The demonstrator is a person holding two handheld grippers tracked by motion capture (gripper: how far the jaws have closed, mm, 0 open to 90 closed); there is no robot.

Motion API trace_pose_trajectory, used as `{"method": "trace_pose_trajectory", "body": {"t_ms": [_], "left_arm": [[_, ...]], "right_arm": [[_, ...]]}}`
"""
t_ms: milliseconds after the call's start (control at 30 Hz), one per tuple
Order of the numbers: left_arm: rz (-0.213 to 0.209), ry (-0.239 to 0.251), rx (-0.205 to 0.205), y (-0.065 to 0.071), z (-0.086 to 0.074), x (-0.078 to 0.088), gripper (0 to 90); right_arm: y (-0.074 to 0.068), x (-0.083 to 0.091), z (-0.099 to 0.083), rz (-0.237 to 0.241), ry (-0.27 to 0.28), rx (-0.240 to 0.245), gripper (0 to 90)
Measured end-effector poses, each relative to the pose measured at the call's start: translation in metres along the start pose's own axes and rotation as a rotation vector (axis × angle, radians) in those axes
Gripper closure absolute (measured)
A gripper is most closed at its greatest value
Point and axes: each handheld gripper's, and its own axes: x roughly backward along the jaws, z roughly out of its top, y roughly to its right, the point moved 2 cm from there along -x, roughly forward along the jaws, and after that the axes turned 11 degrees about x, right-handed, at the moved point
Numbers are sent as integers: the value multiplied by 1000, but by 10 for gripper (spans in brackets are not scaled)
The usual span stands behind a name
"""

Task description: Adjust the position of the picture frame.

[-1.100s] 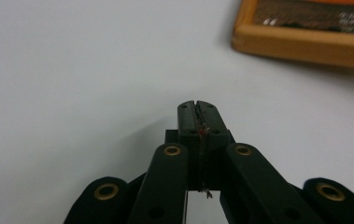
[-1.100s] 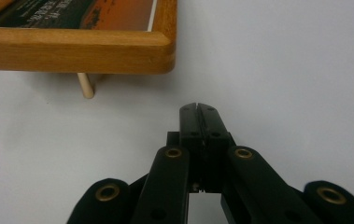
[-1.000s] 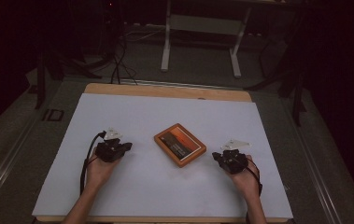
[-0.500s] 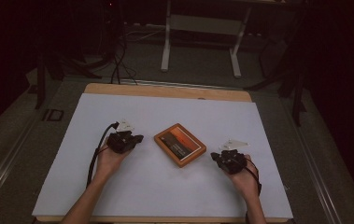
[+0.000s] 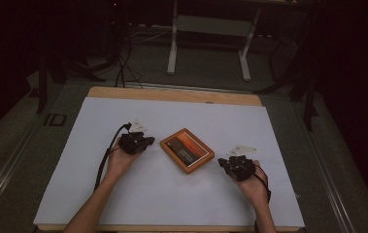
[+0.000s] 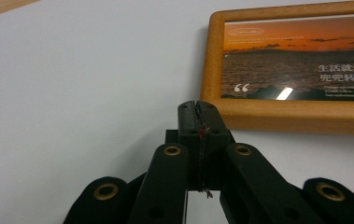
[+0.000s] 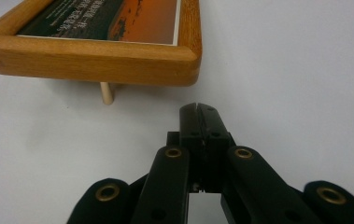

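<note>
A wooden picture frame [image 5: 187, 150] with an orange sunset print lies face up in the middle of the white table cover. My left gripper [image 5: 145, 141] is just left of it, shut and empty; in the left gripper view its tips [image 6: 198, 106] sit right at the wooden frame's [image 6: 277, 114] near edge. My right gripper [image 5: 226, 165] rests to the frame's right, also shut with nothing in it. In the right gripper view the tips [image 7: 198, 108] point at the frame's [image 7: 95, 58] corner, which is raised on a small wooden peg [image 7: 106, 93].
The white cover [image 5: 99, 121] lies on a wooden tabletop [image 5: 172, 93]. Behind the table, on the dark floor, stand a metal stand [image 5: 208, 29] and some cables [image 5: 123, 63]. Open white surface lies all around the frame.
My left gripper has moved right and a little away from me, ending close beside the frame. The right gripper and the frame have stayed put.
</note>
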Motion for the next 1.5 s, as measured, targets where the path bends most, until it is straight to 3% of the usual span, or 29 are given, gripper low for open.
{"method": "trace_pose_trajectory", "body": {"t_ms": [133,433,767,1200,1500], "left_arm": [[-11,-1,5,-1,2,-6,898],[-29,-33,-27,0,9,-24,898],[-41,-41,-4,-3,15,-38,898],[-43,-74,-7,-5,17,-53,898],[-68,-100,0,-5,15,-50,900]], "right_arm": [[-1,0,1,0,2,3,899],[-4,-3,3,10,-2,10,899],[-10,-7,8,25,-3,27,899],[-11,-13,11,27,-1,22,900],[-8,-13,10,27,3,-5,900]]}}
